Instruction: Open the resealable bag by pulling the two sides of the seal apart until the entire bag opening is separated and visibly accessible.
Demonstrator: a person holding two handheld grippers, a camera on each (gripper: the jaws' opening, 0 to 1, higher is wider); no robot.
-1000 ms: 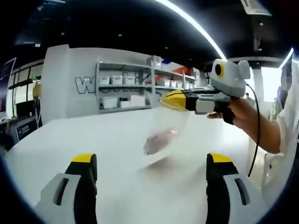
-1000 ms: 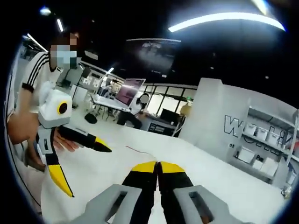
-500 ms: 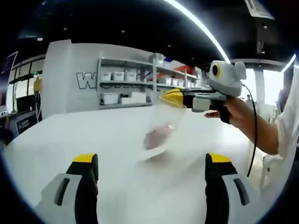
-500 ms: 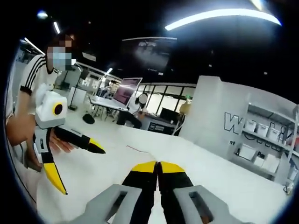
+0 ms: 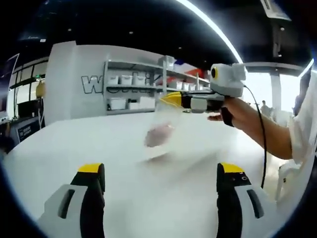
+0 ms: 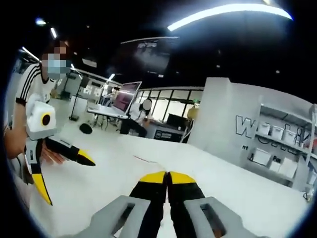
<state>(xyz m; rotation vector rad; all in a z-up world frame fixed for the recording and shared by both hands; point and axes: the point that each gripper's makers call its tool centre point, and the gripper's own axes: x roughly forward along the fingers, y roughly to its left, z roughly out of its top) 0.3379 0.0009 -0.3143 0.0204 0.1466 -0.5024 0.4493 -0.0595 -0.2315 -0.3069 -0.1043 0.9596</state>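
Right claw [image 6: 167, 174] pinched on bag [image 5: 161, 130]; left claw [image 5: 161, 171] agape.

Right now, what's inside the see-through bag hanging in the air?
In the left gripper view, the clear bag hangs from the shut right gripper. Inside it sits a pinkish lump, too blurred to name. The bag's seal is hidden between the jaws.

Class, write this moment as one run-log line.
right gripper: shut on bag top, lifted | bag: clear, hanging above white table, pinkish item inside | left gripper: open, not touching bag | seal: cannot tell
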